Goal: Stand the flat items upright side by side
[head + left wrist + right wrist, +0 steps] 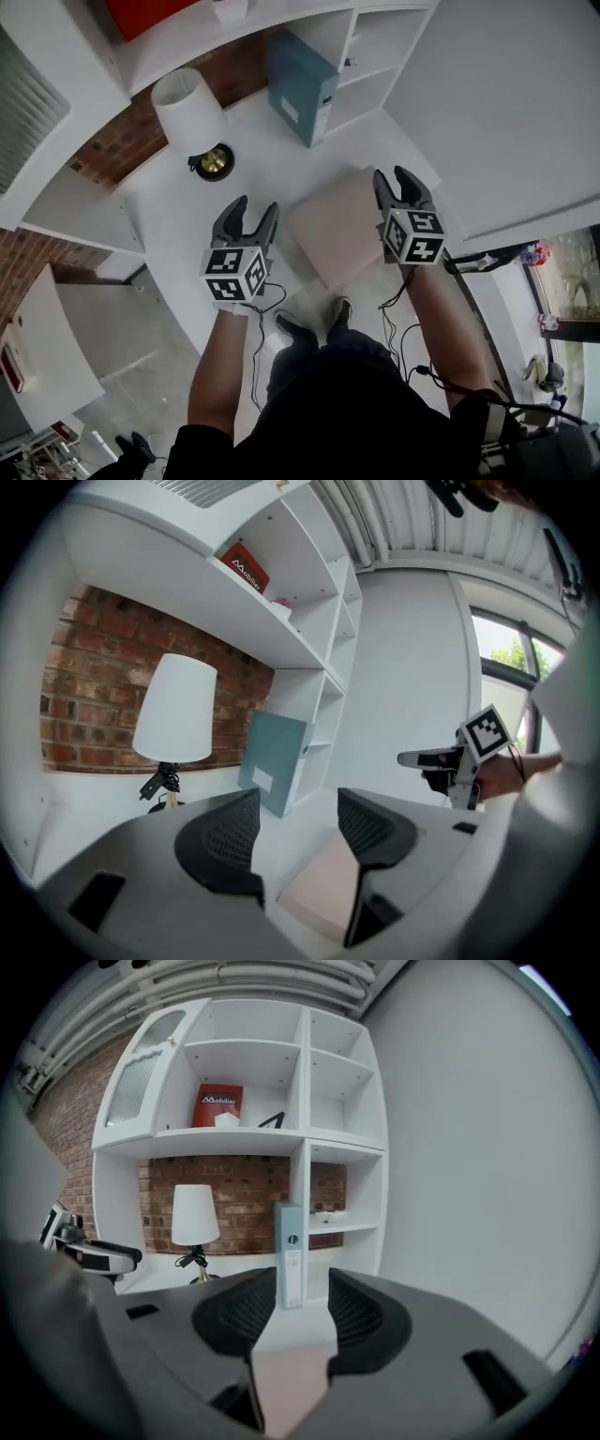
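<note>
Standing job approx half done, by my read: teal binder (300, 84) upright at back of table (251, 155), just beside shelf unit (361, 66). Beige flat item (337, 234) lies flat mid-table, well apart from binder; needs lifting + standing next to it. L tongs (257, 208) spread, nothing btwn, hovering left of beige item. R tongs (394, 178) spread too, over its right edge, not pinching. No grip yet.
</note>
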A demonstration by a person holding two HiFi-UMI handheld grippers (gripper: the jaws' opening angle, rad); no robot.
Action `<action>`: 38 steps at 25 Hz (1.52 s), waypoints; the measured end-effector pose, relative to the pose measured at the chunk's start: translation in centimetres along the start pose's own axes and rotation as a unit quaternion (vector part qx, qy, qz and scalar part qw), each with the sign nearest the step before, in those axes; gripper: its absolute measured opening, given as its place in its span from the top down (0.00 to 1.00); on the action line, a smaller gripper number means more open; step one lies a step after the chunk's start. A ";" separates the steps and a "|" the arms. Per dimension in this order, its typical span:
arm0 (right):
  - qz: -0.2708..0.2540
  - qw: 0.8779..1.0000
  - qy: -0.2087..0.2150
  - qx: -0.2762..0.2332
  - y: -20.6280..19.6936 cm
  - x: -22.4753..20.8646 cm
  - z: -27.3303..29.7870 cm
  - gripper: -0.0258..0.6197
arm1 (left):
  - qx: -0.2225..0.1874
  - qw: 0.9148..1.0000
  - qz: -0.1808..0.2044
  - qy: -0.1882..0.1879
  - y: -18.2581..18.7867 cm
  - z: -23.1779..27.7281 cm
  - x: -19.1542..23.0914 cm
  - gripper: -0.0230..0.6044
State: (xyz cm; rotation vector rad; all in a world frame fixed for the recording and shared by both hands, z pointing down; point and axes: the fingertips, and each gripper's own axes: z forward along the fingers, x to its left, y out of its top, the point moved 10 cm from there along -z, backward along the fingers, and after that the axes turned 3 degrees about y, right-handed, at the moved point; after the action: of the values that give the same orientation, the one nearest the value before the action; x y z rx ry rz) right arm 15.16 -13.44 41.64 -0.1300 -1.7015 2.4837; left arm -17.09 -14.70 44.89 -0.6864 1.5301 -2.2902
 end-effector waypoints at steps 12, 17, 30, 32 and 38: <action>0.086 0.996 -0.010 0.021 -8.7 -8.6 -6.4 0.71 | 0.051 0.997 0.051 -0.028 -2.0 0.7 -12.0 0.55; 0.135 0.989 0.013 0.051 -14.1 -11.3 -9.1 0.71 | 0.068 0.995 0.065 -0.041 -3.9 1.1 -17.8 0.55; 0.389 0.906 0.136 0.097 -26.0 -13.5 -8.3 0.57 | 0.116 0.991 0.068 0.015 -9.2 -1.4 -23.7 0.55; 0.466 0.867 0.154 0.089 -27.4 -13.0 -7.2 0.48 | 0.122 0.990 0.063 0.026 -9.6 -1.9 -23.3 0.55; 0.571 0.801 0.163 0.073 -31.0 -11.1 -4.3 0.43 | 0.134 0.988 0.051 0.048 -10.6 -3.4 -21.6 0.55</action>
State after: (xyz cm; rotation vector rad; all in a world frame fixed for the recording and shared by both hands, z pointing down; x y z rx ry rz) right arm 28.48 -0.14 68.98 -1.9498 -1.4327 2.9297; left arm -0.63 2.72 48.85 -0.4217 1.2295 -2.4203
